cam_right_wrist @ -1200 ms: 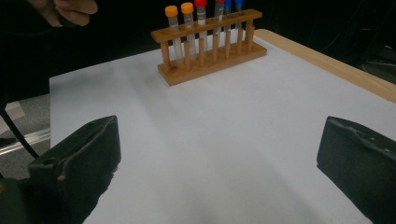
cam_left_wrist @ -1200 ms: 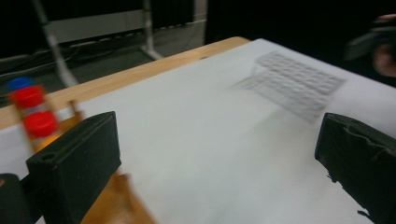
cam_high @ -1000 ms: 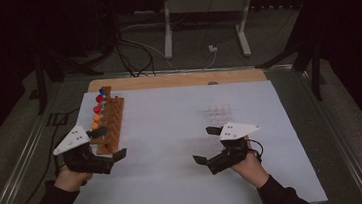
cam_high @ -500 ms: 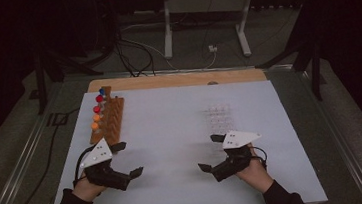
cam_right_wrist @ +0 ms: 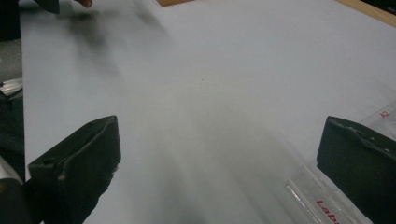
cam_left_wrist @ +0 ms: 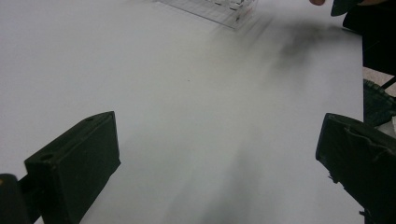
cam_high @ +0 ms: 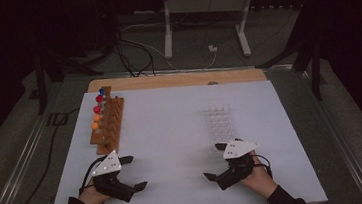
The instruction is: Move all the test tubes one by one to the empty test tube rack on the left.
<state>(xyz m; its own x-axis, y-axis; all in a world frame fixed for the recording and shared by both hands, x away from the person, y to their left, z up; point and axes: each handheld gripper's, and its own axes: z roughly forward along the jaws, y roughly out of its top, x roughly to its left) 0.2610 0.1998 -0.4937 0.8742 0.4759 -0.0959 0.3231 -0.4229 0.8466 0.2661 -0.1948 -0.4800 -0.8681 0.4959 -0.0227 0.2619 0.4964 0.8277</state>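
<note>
High view had both grippers, left (cam_high: 134, 173) and right (cam_high: 214, 161), gaping and empty; probably next reaching for the wooden rack (cam_high: 108, 125).

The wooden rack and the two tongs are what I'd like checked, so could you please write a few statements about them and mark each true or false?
1. The wooden rack stands on the left part of the white table. True.
2. The left tongs grip a tube. False: the jaws are open, with nothing between them.
3. The clear rack lies just beyond the right tongs. True.
4. The right tongs are shut. False: the jaws stand wide apart.
</note>
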